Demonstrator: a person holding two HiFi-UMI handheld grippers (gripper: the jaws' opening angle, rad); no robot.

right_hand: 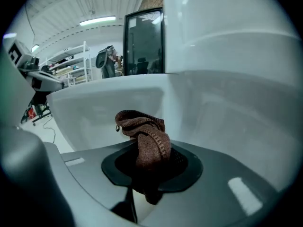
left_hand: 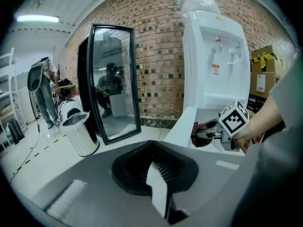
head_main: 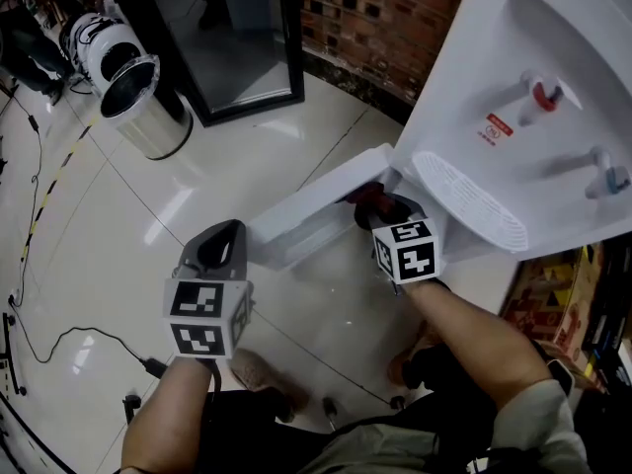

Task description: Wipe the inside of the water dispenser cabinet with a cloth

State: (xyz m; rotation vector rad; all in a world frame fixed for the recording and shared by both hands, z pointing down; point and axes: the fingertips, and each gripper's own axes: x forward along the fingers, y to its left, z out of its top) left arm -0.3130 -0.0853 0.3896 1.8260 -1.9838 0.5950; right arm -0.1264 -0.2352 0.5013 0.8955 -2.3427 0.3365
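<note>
Jaws of my right gripper (head_main: 375,202) clamp the cloth (right_hand: 146,142) at the mouth of the water dispenser cabinet (right_hand: 222,112); left gripper (head_main: 219,243) shut, empty, short of it. I should press the cloth flat against the inner walls.

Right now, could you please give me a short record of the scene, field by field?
Water dispenser: white, by the brick wall
Cabinet door: open
Right gripper: shut on the cloth, at the cabinet opening
Cloth: brown, bunched between the jaws
Left gripper: shut, empty, over the floor
Cloth touching the cabinet: cannot tell
Nearby: metal bin, framed mirror
</note>
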